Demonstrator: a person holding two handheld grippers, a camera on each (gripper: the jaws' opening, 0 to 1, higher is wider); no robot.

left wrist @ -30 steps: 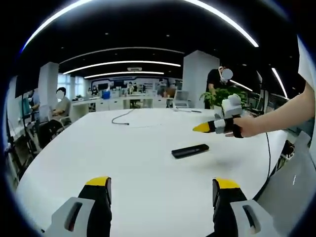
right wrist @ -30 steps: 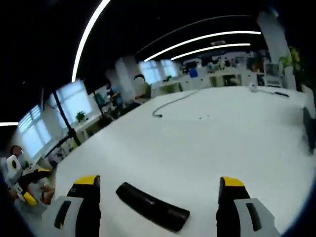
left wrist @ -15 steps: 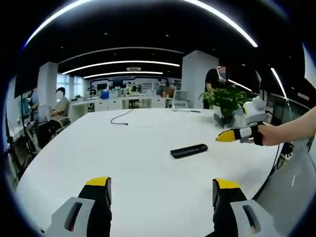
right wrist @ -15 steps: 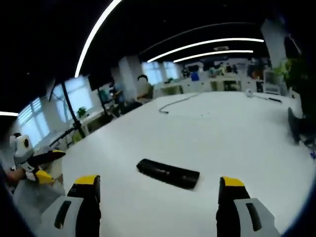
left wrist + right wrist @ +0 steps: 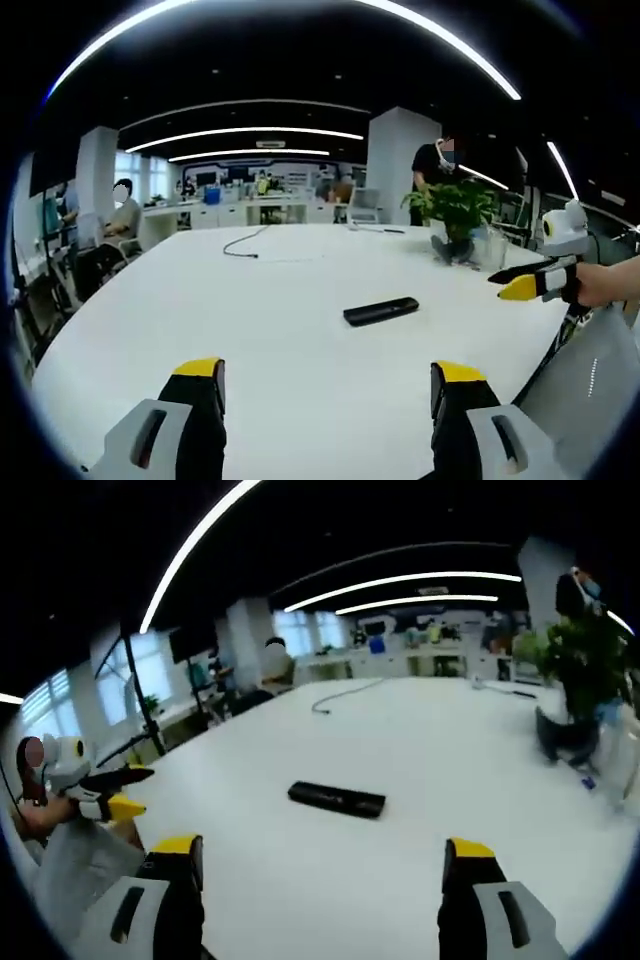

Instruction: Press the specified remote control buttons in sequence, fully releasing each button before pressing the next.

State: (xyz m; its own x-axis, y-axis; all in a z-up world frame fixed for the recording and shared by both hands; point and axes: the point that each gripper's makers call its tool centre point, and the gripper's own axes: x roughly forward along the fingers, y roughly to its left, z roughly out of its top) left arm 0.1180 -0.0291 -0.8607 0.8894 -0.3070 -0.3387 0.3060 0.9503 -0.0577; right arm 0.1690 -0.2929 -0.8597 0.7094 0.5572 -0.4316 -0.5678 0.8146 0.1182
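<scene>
A black remote control [image 5: 381, 311] lies flat on the white table [image 5: 250, 320], ahead and slightly right of my left gripper [image 5: 330, 385], which stands open and well short of it. In the right gripper view the same remote control [image 5: 336, 799] lies on the table [image 5: 420, 770] ahead of my open right gripper [image 5: 325, 865], with nothing between the jaws. The right gripper [image 5: 528, 283] also shows at the right edge of the left gripper view, held by a hand off the table's edge. The left gripper [image 5: 108, 792] appears at the left of the right gripper view.
A potted plant [image 5: 452, 215] stands at the table's far right, plant [image 5: 575, 675] in the right gripper view too. A dark cable [image 5: 245, 240] lies on the far side of the table. People sit and stand at desks beyond the table. A grey chair back [image 5: 590, 380] is at right.
The right gripper has drawn back from above the remote to beyond the table's right edge; in its view the remote now lies farther off. The left gripper has stayed put.
</scene>
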